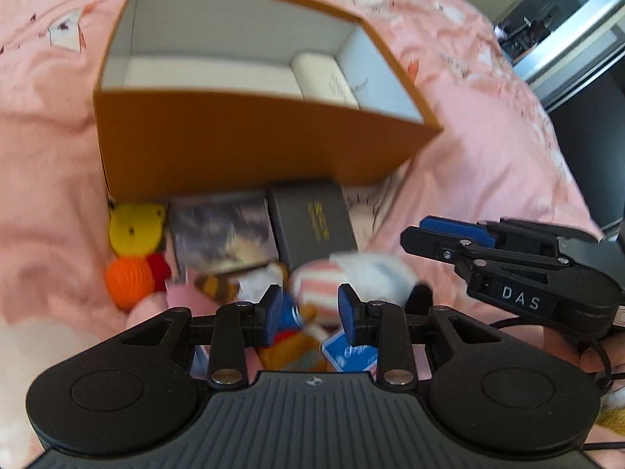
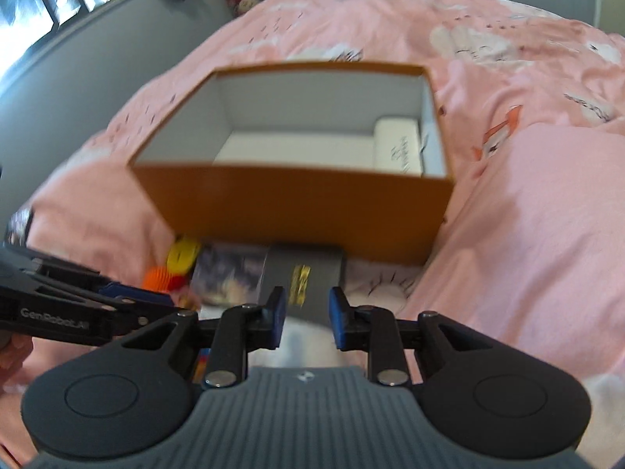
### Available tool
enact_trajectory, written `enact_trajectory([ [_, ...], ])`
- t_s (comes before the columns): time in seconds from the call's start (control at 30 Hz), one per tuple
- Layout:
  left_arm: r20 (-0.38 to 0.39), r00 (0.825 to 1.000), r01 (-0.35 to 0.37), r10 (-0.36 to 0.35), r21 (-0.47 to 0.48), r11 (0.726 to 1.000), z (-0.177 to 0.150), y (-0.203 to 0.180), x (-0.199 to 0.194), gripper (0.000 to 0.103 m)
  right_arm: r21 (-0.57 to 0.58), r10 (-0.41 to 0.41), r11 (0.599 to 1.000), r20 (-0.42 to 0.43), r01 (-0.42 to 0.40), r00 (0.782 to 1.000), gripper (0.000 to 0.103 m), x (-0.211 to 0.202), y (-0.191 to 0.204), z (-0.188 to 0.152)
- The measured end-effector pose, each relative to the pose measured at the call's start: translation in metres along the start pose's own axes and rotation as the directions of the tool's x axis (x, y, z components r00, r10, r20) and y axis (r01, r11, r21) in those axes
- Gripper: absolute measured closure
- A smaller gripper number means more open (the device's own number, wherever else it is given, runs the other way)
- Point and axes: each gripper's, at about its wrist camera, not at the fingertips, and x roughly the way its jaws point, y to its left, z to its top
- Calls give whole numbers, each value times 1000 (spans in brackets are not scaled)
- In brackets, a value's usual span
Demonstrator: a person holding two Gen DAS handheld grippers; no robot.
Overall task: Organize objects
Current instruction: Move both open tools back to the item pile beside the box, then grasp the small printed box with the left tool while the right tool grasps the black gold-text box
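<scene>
An open orange box [image 1: 250, 140] with a white inside stands on the pink bed; it also shows in the right wrist view [image 2: 297, 211]. A white case [image 1: 324, 78] lies inside at the right [image 2: 398, 148]. In front of the box lie a yellow and orange knitted toy [image 1: 133, 250], a picture card [image 1: 222, 234], a dark grey box [image 1: 312, 222] and a pink-striped soft toy [image 1: 324, 285]. My left gripper [image 1: 310, 308] is open and empty above the pile. My right gripper [image 2: 306, 314] is open and empty over the dark grey box [image 2: 304, 277].
The pink patterned bedcover [image 1: 488, 136] surrounds everything, with a raised fold at the right [image 2: 547, 234]. More small toys and a blue card [image 1: 351, 355] lie under the left gripper. A dark wardrobe and window edge the bed.
</scene>
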Motion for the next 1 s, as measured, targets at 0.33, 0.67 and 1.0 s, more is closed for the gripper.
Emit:
enact_trajectory([
  [0.33,57,997,-45,47,-25,999,-15,11,-23,68,-86,48,995,-58,-53,997,78,5,29,-14],
  [0.67,92,993,-63,77,-146,987,-9,43,-29,53,-155,85,982,-125,-104,989,76,32,54,-5],
  [1.0,71,997,-12,30,-239,971,18,75,7,26,25,-12,1000,-173,17,985,55,71,5,24],
])
